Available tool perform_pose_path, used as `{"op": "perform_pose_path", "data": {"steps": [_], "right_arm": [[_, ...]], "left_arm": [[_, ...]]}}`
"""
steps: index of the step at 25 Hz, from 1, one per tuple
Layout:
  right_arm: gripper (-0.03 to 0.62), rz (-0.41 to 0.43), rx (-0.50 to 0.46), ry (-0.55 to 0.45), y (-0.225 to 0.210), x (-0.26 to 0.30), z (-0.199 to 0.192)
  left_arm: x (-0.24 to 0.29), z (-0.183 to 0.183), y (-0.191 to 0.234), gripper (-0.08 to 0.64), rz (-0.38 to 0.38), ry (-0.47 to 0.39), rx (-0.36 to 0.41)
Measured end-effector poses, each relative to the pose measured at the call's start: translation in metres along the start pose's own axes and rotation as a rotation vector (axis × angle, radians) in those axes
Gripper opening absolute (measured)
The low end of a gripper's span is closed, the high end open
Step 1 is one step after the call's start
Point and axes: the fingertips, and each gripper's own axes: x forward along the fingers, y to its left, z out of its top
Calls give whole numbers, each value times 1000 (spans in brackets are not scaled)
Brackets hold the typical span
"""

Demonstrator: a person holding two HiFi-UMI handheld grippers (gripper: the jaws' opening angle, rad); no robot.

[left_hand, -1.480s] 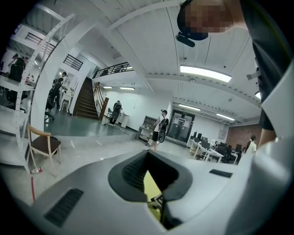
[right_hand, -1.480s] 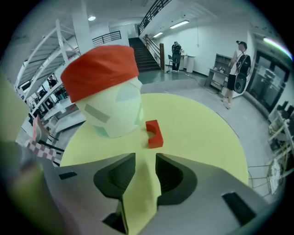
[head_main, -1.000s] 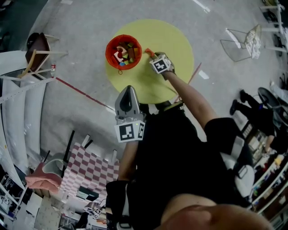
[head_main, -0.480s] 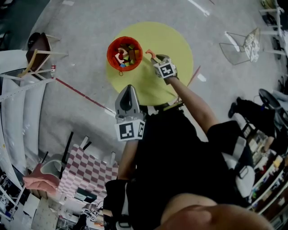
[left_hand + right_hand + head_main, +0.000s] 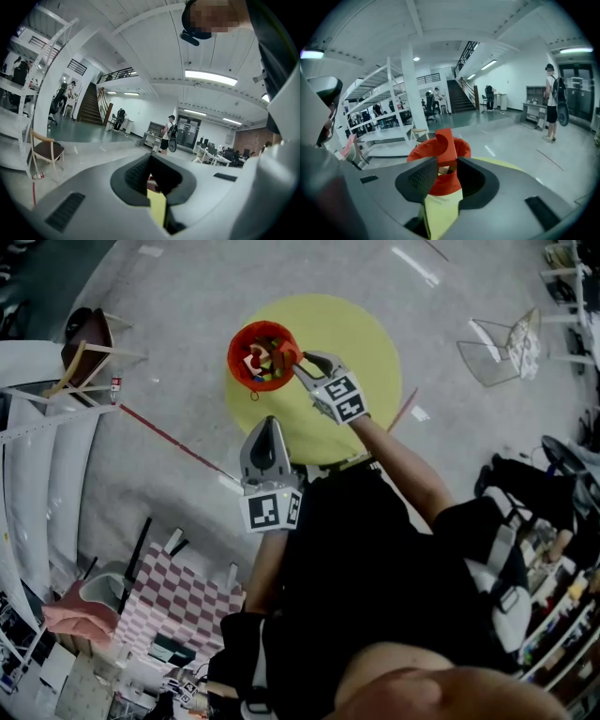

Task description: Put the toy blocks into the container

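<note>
Close to finished, at a guess. Holds an orange arch block (image 5: 286, 357) in the right gripper (image 5: 300, 367), pinched between jaws that stand fairly wide and have just closed in a little around it. Hangs it right at the near rim of the red container (image 5: 232, 357), not yet let go. Parks the left gripper (image 5: 268, 425) by the near edge of the yellow round table (image 5: 361, 338), away from the work, jaws drawn together on nothing. Finds the container near the table's far-left edge, already heaped with coloured blocks (image 5: 261, 354). Leaves, by this reading, only the held block to drop in. Perhaps also one bluish speck (image 5: 251, 394) on the table just beside the container, too small to name. No brand, label or legible writing anywhere, only black-and-white square markers (image 5: 343, 397) on the gripper cubes.
</note>
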Motion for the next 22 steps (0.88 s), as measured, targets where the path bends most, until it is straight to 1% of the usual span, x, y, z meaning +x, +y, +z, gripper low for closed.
{"op": "perform_pose_path", "data": {"steps": [2,4,8,13,16,18,22], "right_arm": [[124,38,-20,28,19,8,-2],[124,57,-30,63,28,16,-10],[126,55,-48,107,32,26,-21],[124,56,-36,106,32,20,-19],[124,53,-11,57,29,3,-3],[124,46,-5,-14,28,-17,18],[101,18,7,-178,31,-69,62]], "left_arm": [[-3,1,0,-15,6,-4,-3],[-6,1,1,-15,12,-6,-3],[-8,0,2,-15,21,-8,-7],[-12,-1,3,-15,17,-13,-6],[-11,0,1,-15,12,-19,-10],[-11,4,-1,-15,11,-28,-20],[-14,4,-3,-15,4,-29,3]]}}
